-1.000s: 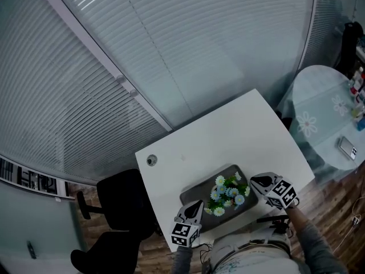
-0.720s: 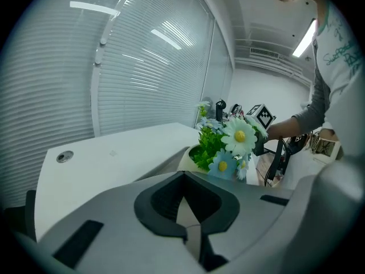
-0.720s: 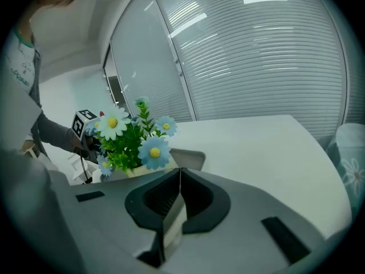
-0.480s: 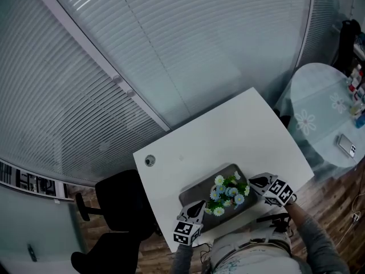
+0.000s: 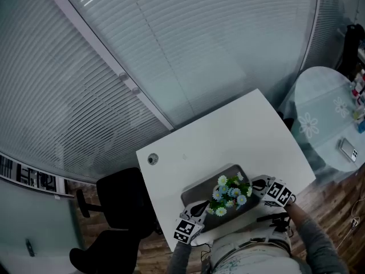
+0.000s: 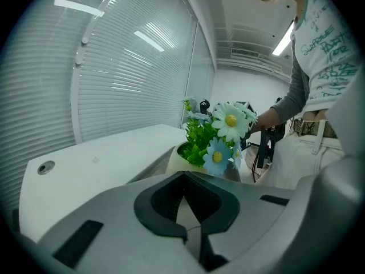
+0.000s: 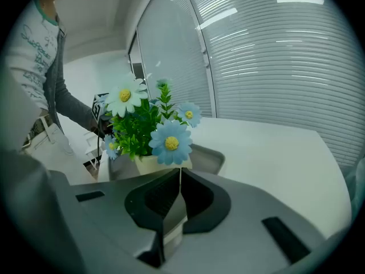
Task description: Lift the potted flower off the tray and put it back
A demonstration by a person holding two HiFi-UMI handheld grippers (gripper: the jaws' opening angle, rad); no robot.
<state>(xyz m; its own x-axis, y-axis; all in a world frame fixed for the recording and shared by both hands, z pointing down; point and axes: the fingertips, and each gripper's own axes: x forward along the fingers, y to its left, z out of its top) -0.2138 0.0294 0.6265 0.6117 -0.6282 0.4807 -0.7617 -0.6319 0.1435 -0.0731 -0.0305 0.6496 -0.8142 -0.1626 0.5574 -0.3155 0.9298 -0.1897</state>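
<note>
The potted flower (image 5: 230, 190), white and blue daisies in a cream pot, stands on the dark grey tray (image 5: 197, 194) near the table's front edge. My left gripper (image 5: 198, 209) sits at the tray's near left corner, shut and holding nothing. My right gripper (image 5: 258, 182) is beside the tray's right end, also shut and holding nothing. In the left gripper view the shut left gripper (image 6: 183, 174) points at the pot (image 6: 178, 160) and the tray rim (image 6: 150, 165). In the right gripper view the shut right gripper (image 7: 179, 170) points at the pot (image 7: 153, 164), just ahead, on the tray (image 7: 209, 158).
The white table (image 5: 228, 136) has a round cable grommet (image 5: 152, 159) at its far left. A black chair (image 5: 117, 210) stands to the left. A round table (image 5: 325, 119) with a phone (image 5: 348, 149) is at the right. Slatted blinds fill the wall behind.
Both grippers have sunk and drawn in toward the tray; the right one has moved left, closer to the pot. The pot and tray stay where they were.
</note>
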